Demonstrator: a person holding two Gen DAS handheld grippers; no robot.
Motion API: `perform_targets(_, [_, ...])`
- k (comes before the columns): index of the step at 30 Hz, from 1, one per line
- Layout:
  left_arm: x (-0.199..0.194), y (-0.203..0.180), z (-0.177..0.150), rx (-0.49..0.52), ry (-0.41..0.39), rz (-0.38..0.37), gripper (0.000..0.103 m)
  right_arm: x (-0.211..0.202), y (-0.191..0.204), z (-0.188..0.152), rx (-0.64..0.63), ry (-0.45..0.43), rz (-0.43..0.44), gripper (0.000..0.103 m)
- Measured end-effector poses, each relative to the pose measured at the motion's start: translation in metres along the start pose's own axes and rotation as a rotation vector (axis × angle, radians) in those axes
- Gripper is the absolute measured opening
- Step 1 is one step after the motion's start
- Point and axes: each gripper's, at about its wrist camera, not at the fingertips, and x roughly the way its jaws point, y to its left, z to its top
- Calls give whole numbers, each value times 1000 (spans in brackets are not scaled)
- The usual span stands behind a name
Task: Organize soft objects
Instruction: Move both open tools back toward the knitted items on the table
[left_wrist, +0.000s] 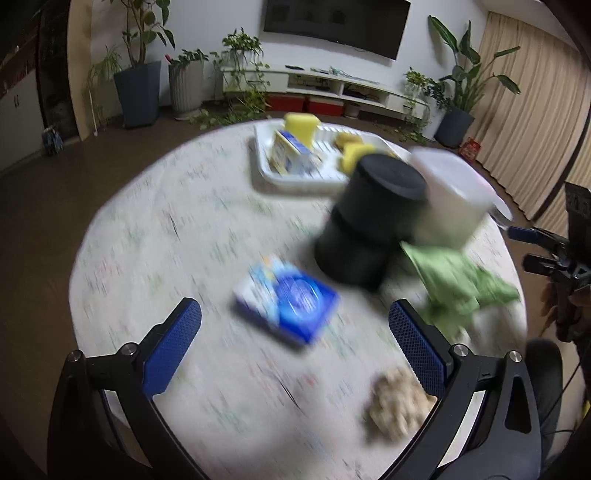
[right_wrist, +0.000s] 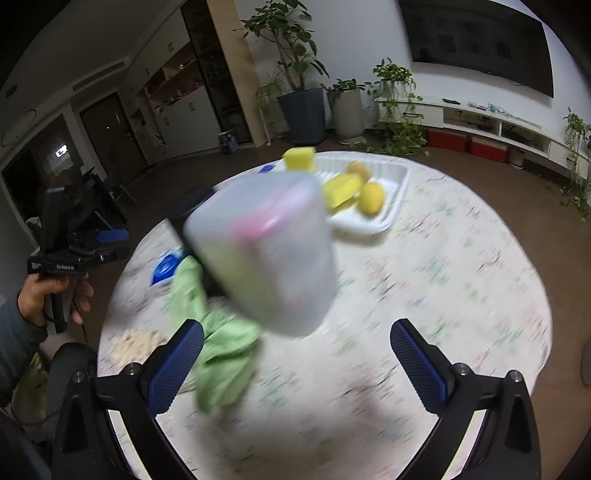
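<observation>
Both the left hand-held gripper (left_wrist: 295, 343) and the right hand-held gripper (right_wrist: 297, 360) stand wide open and empty above the counter (left_wrist: 155, 236). The green cloth (left_wrist: 458, 284) lies near the counter's near edge, beside the black canister (left_wrist: 369, 221); the white tray (left_wrist: 266, 162) sits at the far edge. Judged step: approach, with the right one needing to descend and close on the cloth.

Green cloth (left_wrist: 461, 284), black canister (left_wrist: 373, 218), blue pkg (left_wrist: 291, 301) – white tray (right_wrist: 384, 221).

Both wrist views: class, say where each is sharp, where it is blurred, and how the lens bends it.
Left wrist view: the fingers are sharp; the blue packet, black canister and green cloth are smeared by motion. Right wrist view: the translucent tub is very blurred, the far TV clearer. Both views: the fisheye curves the table and darkens the corners.
</observation>
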Motion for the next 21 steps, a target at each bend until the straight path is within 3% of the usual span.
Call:
perform_targets(9, [-13,-55,-61,53,26,-56,103,12,59,-40,-29,32,49,103])
perform_targets(21, [-1,-77,-76,97,27,-39,103,21,90,-64,-22,46,14,103])
